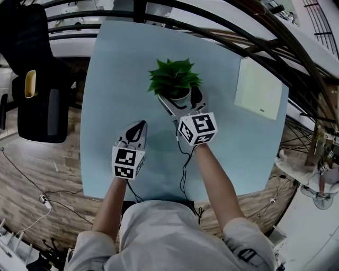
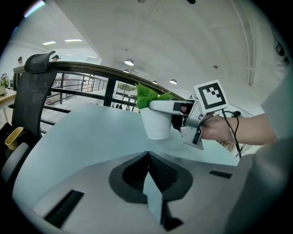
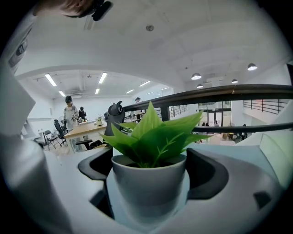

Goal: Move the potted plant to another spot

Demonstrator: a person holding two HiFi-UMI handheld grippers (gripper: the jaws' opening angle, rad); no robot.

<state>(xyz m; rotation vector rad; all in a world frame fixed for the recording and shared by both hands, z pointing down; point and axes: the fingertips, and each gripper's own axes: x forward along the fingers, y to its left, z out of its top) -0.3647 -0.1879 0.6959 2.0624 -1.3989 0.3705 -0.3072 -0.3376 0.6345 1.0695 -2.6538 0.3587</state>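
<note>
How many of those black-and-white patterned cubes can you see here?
2. One cube rides on the left gripper; the other cube is on the right gripper, whose jaws grip the potted plant. None looks hidden.

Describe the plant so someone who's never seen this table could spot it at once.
On the pale blue table, look toward the far edge by the dark railing. The plant is there, its pot clasped in the right gripper. It alone is upright, green leaves in a white pot; the only other thing lying there is a flat pale sheet to its right.
</note>
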